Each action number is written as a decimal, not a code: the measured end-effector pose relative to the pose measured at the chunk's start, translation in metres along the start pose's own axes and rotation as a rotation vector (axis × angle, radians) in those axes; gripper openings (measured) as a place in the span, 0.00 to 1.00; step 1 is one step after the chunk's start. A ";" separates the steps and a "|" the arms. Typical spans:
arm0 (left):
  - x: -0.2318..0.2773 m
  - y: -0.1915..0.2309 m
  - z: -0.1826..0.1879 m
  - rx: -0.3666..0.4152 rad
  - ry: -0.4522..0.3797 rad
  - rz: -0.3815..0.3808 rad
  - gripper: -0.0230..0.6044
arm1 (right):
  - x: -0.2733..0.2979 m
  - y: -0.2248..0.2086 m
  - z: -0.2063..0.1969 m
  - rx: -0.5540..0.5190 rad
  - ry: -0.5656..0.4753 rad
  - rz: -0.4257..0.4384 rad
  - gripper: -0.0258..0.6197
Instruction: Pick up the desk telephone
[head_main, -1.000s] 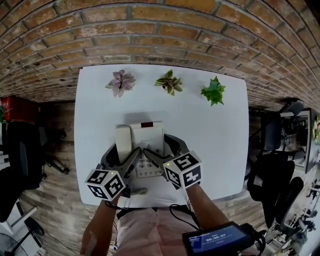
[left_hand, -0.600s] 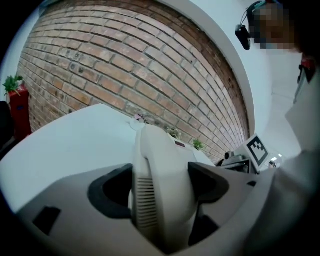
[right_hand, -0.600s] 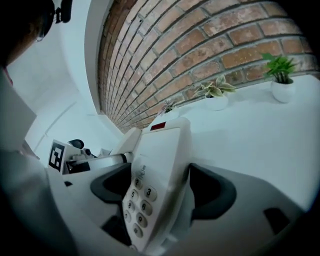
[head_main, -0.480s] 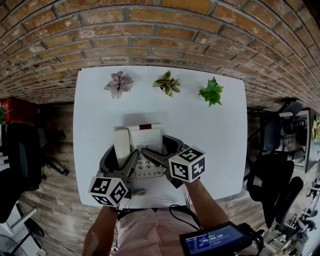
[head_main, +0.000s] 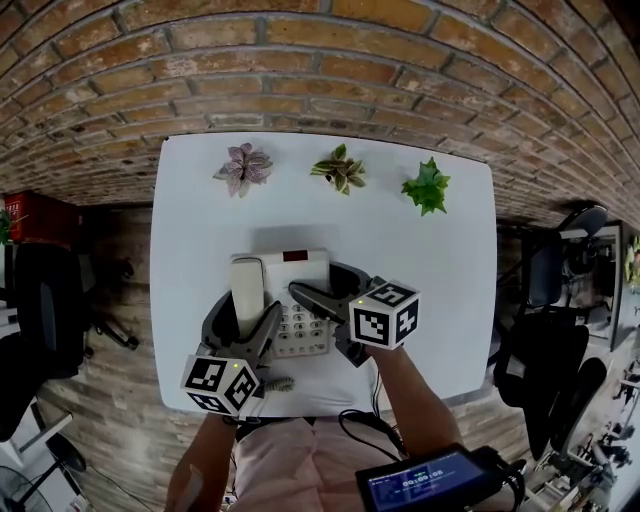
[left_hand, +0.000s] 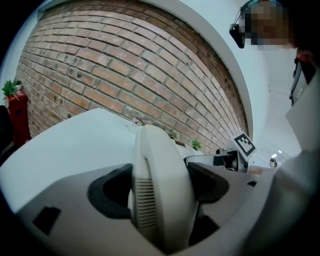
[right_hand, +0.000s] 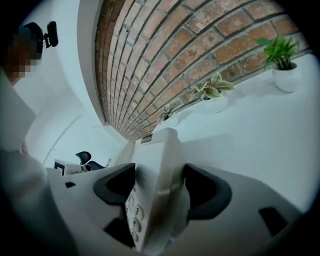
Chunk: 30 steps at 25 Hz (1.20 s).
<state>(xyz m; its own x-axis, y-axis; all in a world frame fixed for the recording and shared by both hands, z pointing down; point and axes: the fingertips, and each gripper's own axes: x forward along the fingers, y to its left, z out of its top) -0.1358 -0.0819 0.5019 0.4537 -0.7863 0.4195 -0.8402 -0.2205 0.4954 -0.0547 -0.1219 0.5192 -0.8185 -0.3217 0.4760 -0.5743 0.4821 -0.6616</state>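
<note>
**Head view.** The desk telephone (head_main: 300, 305) sits on the white table (head_main: 430, 270) near its front edge, with the handset (head_main: 246, 288) cradled on its left side. The left gripper (head_main: 248, 318) straddles the handset. The right gripper (head_main: 318, 282) straddles the telephone's right edge.

**Left gripper view.** The jaws have just been closing and pinch the handset between their dark pads (left_hand: 111, 192) (nothing else shows between them).

**Right gripper view.** The jaws have likewise just been closing and clamp the keypad edge of the base. One pad (right_hand: 116, 187) lies on the key face, the other on the outer side.

**Step in hand.** The two-handed grip is being secured, and a lift is not evident. The next move calls for raising both grippers together and level, so the handset does not leave its cradle.
</note>
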 end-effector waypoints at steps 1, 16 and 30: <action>-0.001 -0.001 0.000 0.014 0.000 -0.006 0.60 | -0.002 0.002 0.001 -0.018 -0.018 0.006 0.54; -0.017 -0.016 -0.019 -0.037 0.114 -0.322 0.78 | -0.029 0.033 0.007 -0.252 -0.227 0.092 0.51; -0.020 -0.028 -0.016 -0.017 0.055 -0.409 0.75 | -0.039 0.043 0.005 -0.323 -0.234 0.126 0.53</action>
<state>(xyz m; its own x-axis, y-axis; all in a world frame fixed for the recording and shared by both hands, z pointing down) -0.1166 -0.0504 0.4915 0.7648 -0.6036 0.2254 -0.5826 -0.4984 0.6420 -0.0474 -0.0924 0.4694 -0.8852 -0.4021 0.2337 -0.4649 0.7483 -0.4732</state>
